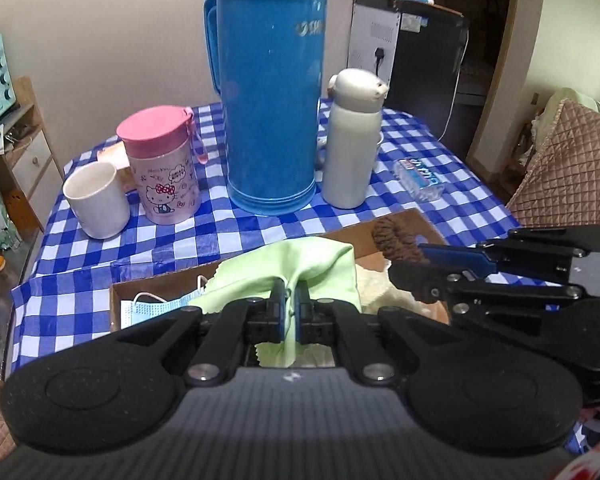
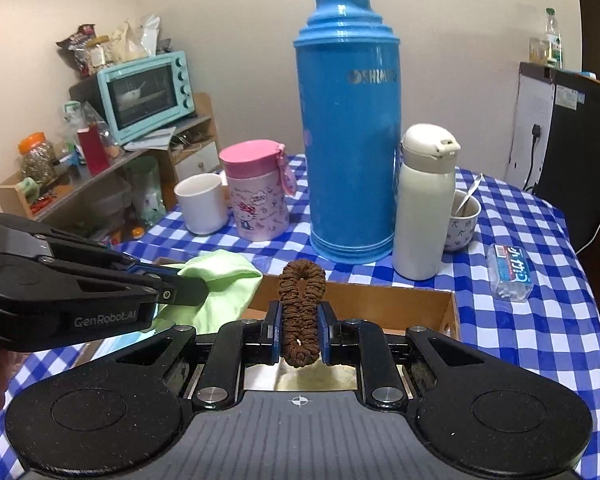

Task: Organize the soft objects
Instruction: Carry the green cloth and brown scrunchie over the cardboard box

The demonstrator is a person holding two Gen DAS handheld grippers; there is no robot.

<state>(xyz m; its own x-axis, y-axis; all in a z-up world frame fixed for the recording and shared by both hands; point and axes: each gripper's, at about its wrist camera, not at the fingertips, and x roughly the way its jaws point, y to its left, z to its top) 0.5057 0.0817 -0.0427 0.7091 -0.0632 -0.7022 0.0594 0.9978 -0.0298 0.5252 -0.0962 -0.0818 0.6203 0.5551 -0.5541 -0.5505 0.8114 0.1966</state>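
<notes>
A: Grippers both pinched tight: left gripper [image 1: 287, 308] on the green cloth [image 1: 300, 268], right gripper [image 2: 299, 322] on the brown scrunchie [image 2: 301, 304], above the box [image 2: 380, 300].

B: Risk? Cloth could snag the right one, they're close.

Plain beige walls [image 2: 228, 8] are catching soft indoor light, a wooden shelf unit [image 2: 112, 176] is sitting in the corner holding a mint toaster oven [image 2: 144, 94], and a quilted pinkish-brown sofa [image 1: 568, 160] is sitting beside a dark doorway [image 1: 472, 12].
</notes>
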